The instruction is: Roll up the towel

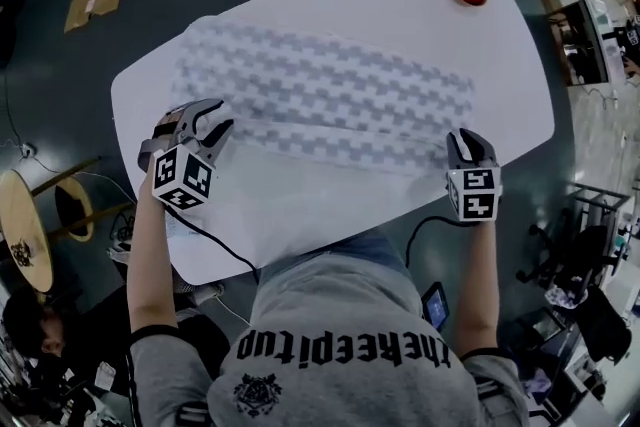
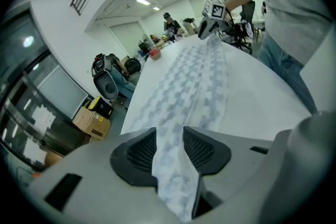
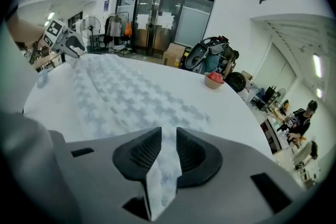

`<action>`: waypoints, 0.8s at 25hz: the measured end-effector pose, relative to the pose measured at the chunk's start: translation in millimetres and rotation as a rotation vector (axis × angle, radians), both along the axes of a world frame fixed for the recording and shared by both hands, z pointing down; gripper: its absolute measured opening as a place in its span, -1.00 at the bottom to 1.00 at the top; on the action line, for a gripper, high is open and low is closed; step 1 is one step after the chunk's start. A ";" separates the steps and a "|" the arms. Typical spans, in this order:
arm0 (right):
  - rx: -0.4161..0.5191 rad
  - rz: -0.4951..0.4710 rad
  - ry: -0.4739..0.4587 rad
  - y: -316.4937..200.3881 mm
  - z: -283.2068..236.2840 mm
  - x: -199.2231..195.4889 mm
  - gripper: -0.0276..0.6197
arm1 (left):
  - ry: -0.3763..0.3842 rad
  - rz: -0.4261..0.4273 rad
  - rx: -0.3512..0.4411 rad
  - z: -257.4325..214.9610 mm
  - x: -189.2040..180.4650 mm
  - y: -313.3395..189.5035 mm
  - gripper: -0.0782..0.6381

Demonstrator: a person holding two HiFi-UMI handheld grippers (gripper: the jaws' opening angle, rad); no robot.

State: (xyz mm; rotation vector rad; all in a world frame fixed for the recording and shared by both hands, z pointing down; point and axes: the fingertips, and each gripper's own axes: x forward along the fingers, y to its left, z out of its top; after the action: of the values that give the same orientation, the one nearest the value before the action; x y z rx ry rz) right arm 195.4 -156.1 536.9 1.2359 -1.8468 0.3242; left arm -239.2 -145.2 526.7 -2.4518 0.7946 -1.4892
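Towel, pale grey-checked, lies spread, near corners clamped by left hand-held gripper and right hand-held gripper.

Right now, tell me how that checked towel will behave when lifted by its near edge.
Probably floppy: the checked towel bunches into folds inside the left claw and right claw. Likely light, since thin pinches raise its edge. It should sag between them, not roll away.

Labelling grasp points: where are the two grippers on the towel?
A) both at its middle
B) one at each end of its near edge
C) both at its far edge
B: the left gripper and right gripper sit at opposite ends of the near edge of the towel, cloth between their fingers.
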 end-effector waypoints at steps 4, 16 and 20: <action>0.044 -0.057 -0.073 -4.0 -14.8 -35.9 -0.64 | 0.166 -0.113 -0.011 -21.6 -7.8 -6.1 -0.33; 0.052 -0.143 -0.120 3.0 -25.1 -82.7 -0.64 | -0.237 0.044 -0.251 38.6 -62.4 63.5 -0.27; 0.038 -0.152 -0.117 5.6 -21.3 -88.7 -0.64 | -0.363 -0.018 -0.213 57.6 -84.0 56.0 -0.29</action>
State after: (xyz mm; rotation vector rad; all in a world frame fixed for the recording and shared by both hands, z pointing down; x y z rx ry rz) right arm 106.7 -150.5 515.6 1.1138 -2.0427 0.2833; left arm -323.2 -89.2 584.3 -2.2076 0.6141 -2.0388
